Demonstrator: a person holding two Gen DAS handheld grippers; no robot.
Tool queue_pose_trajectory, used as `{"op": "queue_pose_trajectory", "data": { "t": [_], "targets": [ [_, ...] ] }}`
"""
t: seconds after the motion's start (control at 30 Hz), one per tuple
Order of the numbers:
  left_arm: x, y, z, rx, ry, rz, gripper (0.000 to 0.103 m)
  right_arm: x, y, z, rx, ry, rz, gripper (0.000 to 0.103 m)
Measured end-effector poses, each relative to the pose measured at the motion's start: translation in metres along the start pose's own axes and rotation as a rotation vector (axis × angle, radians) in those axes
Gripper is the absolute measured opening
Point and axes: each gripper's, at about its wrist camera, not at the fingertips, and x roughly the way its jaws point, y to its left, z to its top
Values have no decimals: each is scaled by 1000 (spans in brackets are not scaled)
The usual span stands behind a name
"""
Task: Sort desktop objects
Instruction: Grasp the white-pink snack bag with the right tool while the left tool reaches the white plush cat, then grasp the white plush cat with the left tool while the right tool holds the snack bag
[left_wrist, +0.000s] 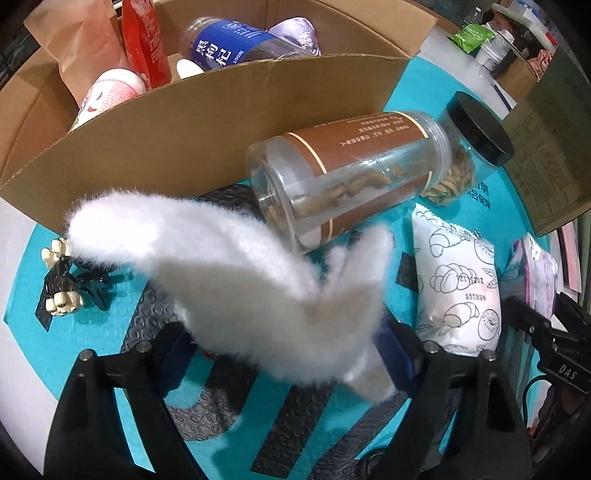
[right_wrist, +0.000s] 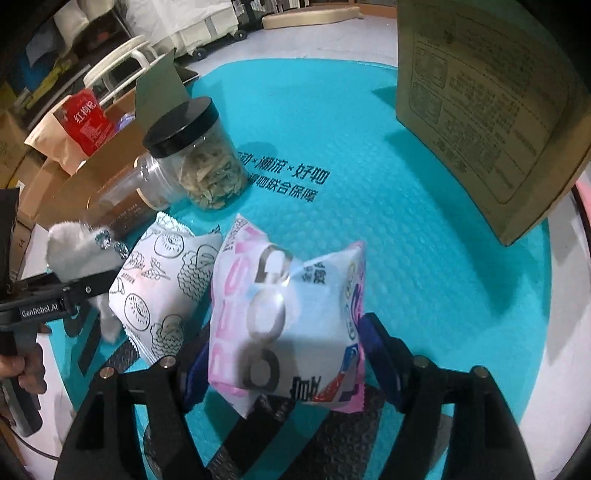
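holding the furry toy (left_wrist: 236, 280) between your left fingers (left_wrist: 391, 354), you have the box (left_wrist: 207, 122) just ahead past its long ears; your right fingers (right_wrist: 376, 347) clasp the pink packet (right_wrist: 284, 317) above the counter (right_wrist: 424, 236).

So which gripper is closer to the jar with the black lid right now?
Left. The left gripper, holding the white furry toy, sits nearer the black-lidded jar, beside the lying bottle. The right gripper, clamping the pink packet, is farther off.
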Motion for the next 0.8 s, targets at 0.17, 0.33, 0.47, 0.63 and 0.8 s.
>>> {"op": "queue_pose_trajectory", "data": {
  "t": [0.17,0.33,0.47,0.63,0.8],
  "targets": [
    [-7,17,-4,-37,-14,-29,35,-6,9,6,-16,-5,-7,67],
    [-12,36,-6,-66,-13,-80,21,-10,12,6,-3,-3,18,65],
    [-29,32,-20,-36,-43,-90,16,-20,13,1,-4,-6,38,63],
    [-50,42,-32,-59,-63,-147,16,-28,22,-4,-22,-14,56,61],
    [-65,31,-36,-47,-90,-158,15,-42,32,-5,-25,-29,86,61]
  ]
}}
